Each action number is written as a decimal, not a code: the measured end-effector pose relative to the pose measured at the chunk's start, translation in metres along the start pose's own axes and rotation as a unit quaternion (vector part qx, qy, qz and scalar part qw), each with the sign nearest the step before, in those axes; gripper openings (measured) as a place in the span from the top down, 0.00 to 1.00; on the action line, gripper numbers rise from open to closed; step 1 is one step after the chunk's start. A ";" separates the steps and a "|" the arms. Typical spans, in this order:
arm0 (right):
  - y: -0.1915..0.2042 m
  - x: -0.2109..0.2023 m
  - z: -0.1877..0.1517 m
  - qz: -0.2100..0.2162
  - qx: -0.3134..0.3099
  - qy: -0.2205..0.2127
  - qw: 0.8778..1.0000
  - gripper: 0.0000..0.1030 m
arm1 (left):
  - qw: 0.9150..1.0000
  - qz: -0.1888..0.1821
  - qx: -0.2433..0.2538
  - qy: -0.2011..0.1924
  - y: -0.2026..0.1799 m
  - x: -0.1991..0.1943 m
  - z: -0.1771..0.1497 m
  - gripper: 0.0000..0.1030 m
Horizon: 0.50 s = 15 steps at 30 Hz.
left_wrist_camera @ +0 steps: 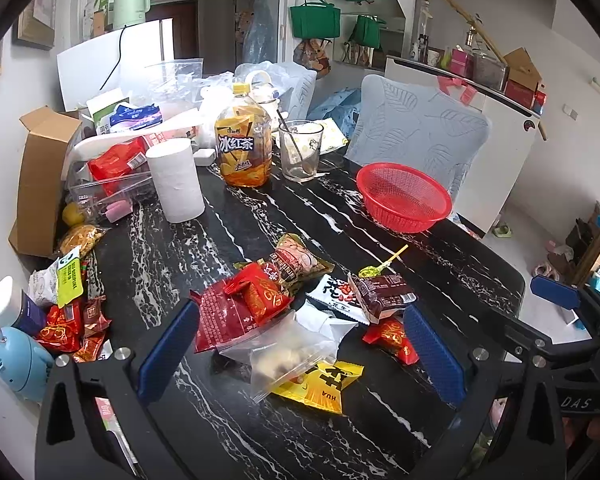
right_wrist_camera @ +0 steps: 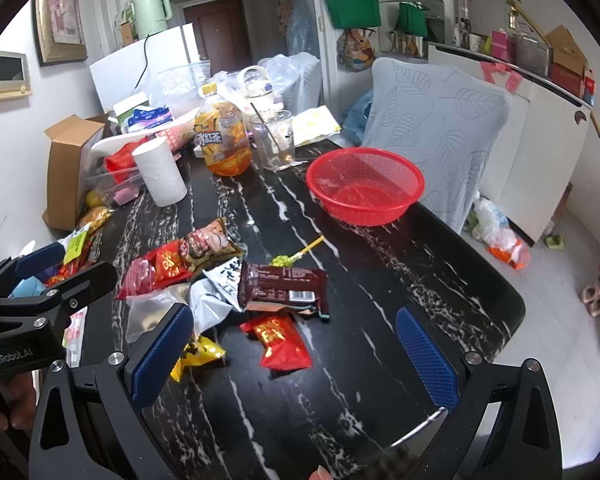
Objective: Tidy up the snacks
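Note:
A pile of snack packets lies on the black marble table (left_wrist_camera: 260,432): red packets (left_wrist_camera: 240,304), a clear zip bag (left_wrist_camera: 284,354), a yellow packet (left_wrist_camera: 320,386), a brown chocolate packet (left_wrist_camera: 380,294) (right_wrist_camera: 284,286), a small red packet (right_wrist_camera: 282,342) and a green lollipop (right_wrist_camera: 296,254). An empty red basket (left_wrist_camera: 404,196) (right_wrist_camera: 364,186) stands behind the pile, to its right. My left gripper (left_wrist_camera: 300,354) is open above the zip bag. My right gripper (right_wrist_camera: 294,358) is open, just above the small red packet.
An iced tea bottle (left_wrist_camera: 242,148), a glass with a spoon (left_wrist_camera: 300,150), a paper roll (left_wrist_camera: 176,180) and a cardboard box (left_wrist_camera: 40,184) crowd the table's far left. More snacks (left_wrist_camera: 68,320) lie at the left edge. A covered chair (left_wrist_camera: 416,128) stands behind the basket.

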State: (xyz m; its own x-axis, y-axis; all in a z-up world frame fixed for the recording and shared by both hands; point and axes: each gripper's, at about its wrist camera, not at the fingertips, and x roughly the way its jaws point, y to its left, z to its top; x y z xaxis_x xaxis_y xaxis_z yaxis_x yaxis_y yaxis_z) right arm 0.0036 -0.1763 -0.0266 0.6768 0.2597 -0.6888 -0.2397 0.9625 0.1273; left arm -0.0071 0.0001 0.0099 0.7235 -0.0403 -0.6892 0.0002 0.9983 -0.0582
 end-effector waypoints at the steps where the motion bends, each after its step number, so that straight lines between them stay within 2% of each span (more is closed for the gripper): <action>1: 0.000 0.000 0.000 0.000 0.000 0.000 1.000 0.00 | 1.000 0.000 0.001 0.000 -0.001 0.000 -0.001 0.00; 15: -0.018 0.000 -0.016 0.012 0.003 -0.001 1.000 0.00 | 1.000 -0.012 0.022 -0.009 -0.023 0.004 -0.016 0.00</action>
State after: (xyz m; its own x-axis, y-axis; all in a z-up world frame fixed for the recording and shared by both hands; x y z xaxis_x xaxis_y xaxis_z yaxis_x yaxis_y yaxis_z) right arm -0.0031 -0.1948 -0.0398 0.6723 0.2829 -0.6841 -0.2517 0.9564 0.1482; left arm -0.0156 -0.0237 -0.0032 0.7355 -0.0633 -0.6745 0.0467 0.9980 -0.0427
